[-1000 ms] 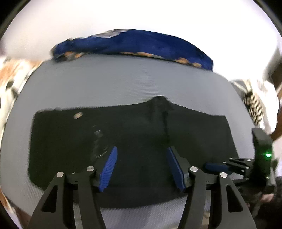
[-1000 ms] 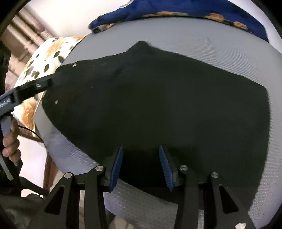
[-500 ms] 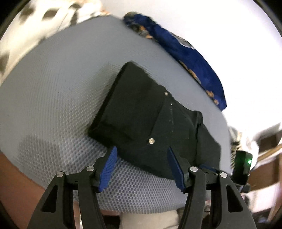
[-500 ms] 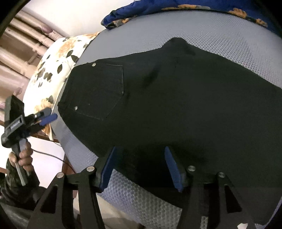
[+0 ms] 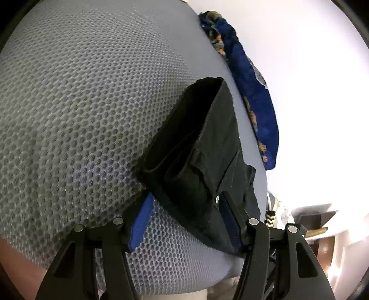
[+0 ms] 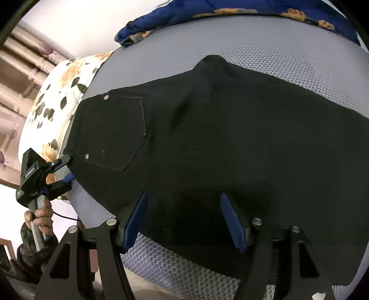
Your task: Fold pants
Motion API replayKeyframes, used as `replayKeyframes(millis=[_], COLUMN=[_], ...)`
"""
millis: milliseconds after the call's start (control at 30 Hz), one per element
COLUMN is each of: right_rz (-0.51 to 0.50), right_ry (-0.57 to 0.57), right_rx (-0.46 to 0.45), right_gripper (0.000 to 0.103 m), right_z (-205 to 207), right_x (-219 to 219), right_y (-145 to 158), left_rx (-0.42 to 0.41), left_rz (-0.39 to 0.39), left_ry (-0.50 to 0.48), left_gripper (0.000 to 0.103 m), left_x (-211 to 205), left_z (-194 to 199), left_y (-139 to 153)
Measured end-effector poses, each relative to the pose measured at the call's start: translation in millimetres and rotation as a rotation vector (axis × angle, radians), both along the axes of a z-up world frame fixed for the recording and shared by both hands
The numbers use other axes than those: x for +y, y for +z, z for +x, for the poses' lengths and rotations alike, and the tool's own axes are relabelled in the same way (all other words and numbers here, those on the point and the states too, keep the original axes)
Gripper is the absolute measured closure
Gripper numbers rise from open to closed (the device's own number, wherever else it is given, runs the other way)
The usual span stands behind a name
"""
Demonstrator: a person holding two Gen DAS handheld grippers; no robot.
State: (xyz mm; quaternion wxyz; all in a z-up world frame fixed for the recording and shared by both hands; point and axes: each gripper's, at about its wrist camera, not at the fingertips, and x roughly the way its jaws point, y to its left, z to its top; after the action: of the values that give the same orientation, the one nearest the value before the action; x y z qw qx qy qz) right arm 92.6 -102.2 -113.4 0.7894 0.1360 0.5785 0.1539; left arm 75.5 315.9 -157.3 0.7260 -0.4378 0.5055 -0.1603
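Black pants (image 6: 230,127) lie flat on a grey mesh surface (image 6: 265,46), back pocket up and waistband to the left. My right gripper (image 6: 183,196) hovers over their near edge. Its jaws are opening, the fabric lies below them, and the pads press on nothing. In the left wrist view the waistband end of the pants (image 5: 207,138) is seen close up. My left gripper (image 5: 186,196) is open and straddles the near corner of the waistband without pinching it. The right wrist view shows that same left gripper (image 6: 65,168) at the waistband's corner, held by a hand (image 6: 43,214).
A blue cloth with orange flowers (image 6: 230,9) lies along the far edge of the mesh surface (image 5: 92,103), also seen as a blue cloth (image 5: 253,99) at the right. A white floral pillow (image 6: 57,97) borders the left side. Dark furniture (image 5: 318,219) stands beyond the right end.
The left gripper has swung from above the pants round to the waistband end, sunk low and rolled. The right gripper's jaws have spread wider over the near edge.
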Motion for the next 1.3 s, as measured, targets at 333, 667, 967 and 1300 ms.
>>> replayKeyframes(millis=[333, 667, 967, 1300], right_rz=[-0.006, 0.018, 0.017, 0.044], right_ry=[-0.020, -0.039, -0.031, -0.068], right_rx=[0.000, 0.003, -0.006, -0.042], right_gripper=[0.037, 0.034, 0.031, 0.030], right_z=[-2, -3, -3, -1], right_x=[0, -3, -1, -13], right_y=[-2, -4, -4, 8], left_rx=[-0.067, -0.132, -0.156, -0.145], left_rz=[-0.042, 0.009, 0.031, 0.087], left_ry=[-0.047, -0.038, -0.066, -0.072], left_gripper=[0.043, 0.043, 0.043, 0.075], left_x=[4, -10, -15, -31], left_z=[24, 31, 46, 49], left_y=[-3, 1, 2, 26])
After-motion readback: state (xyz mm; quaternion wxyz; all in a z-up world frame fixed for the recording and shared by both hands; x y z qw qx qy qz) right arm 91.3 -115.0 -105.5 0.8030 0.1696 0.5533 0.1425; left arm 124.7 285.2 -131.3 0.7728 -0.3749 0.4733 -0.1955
